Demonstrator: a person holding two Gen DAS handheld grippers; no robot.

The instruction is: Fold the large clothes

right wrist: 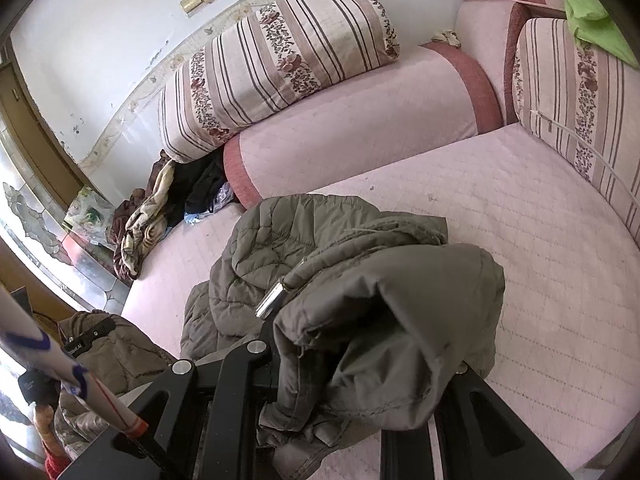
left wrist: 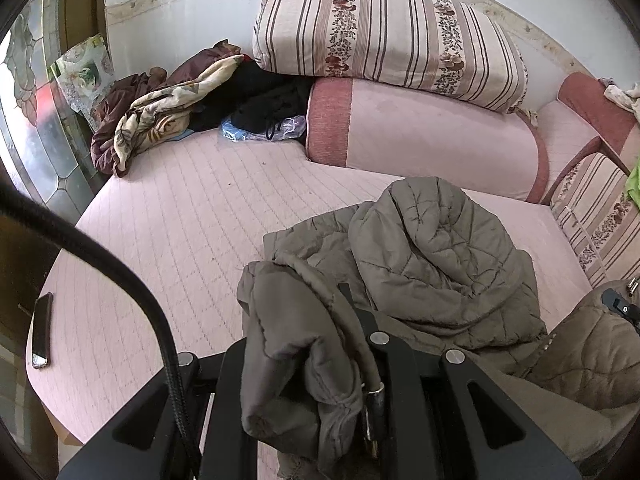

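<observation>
Your left gripper (left wrist: 340, 344) and right gripper (right wrist: 360, 344) are both closed on bunched parts of the jacket (left wrist: 436, 256), which lies near the bed's (left wrist: 180, 220) front edge. The thick padding may slip out if you pull unevenly.

Pink quilted bed (left wrist: 168, 216) carries a grey-brown padded jacket (left wrist: 436, 256) near its front edge. A phone (left wrist: 42, 332) lies at the left edge. Crumpled blankets (left wrist: 152, 120) and a plastic bag (left wrist: 260, 130) occupy the far left corner beside a pink bolster (left wrist: 424, 136).
</observation>
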